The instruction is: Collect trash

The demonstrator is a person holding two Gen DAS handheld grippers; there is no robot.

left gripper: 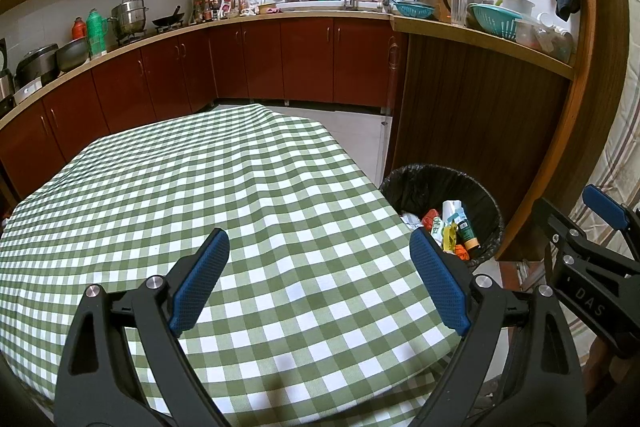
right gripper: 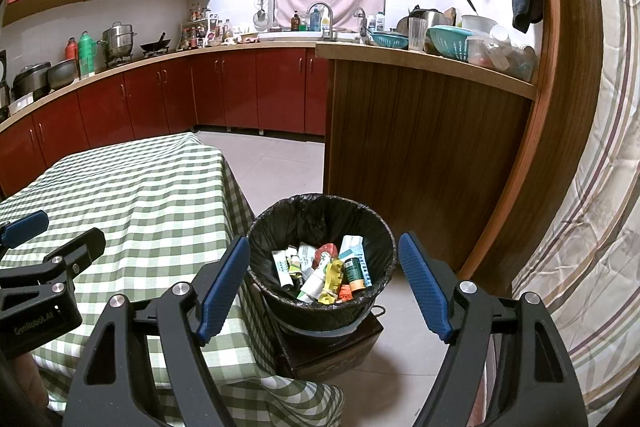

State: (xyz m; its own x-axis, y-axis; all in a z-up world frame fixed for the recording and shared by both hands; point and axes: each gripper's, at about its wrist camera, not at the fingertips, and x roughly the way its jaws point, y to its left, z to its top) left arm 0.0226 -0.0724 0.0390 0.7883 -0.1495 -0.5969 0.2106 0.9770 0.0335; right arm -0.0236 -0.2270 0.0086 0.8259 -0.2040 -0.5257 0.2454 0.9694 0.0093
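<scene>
- Left gripper (left gripper: pixel 320 267): jaws spread wide, nothing between them. Black rigid frame with silver pivot bolts; blue pads (left gripper: pixel 200 287) long, slightly curved, finely dimpled like rubber.
- Right gripper (right gripper: pixel 324 285): jaws likewise wide and empty, same build. It hangs above and just short of the bin.
- Trash (right gripper: pixel 324 273): lies in the bin, ahead of and below the right gripper, ahead and to the right of the left one. Mixed small packaging: soft squeezed tubes, a dark green capped bottle, crinkled wrappers in red, yellow and orange, a pale carton.
- Bin (right gripper: pixel 256 231): round, tapering bucket lined with a thin glossy black bag, its rim rumpled. It stands on a low dark box, close against the table's hanging cloth.
- Tablecloth (left gripper: pixel 240 195): green and white check, woven, lightly rippled, draping loose over the table edge. It spreads under and ahead of the left gripper; no litter shows on the visible part.
- Judgement, progress: collection looks at or near its end.
- Risk: a low sweep of the left gripper could snag the slack cloth and drag it.
- Risk: the bin sits raised on the box; a knock from the right gripper could tip it and spill the light contents.
- Risk: the thin liner could catch on a pad and pull off the rim.
</scene>
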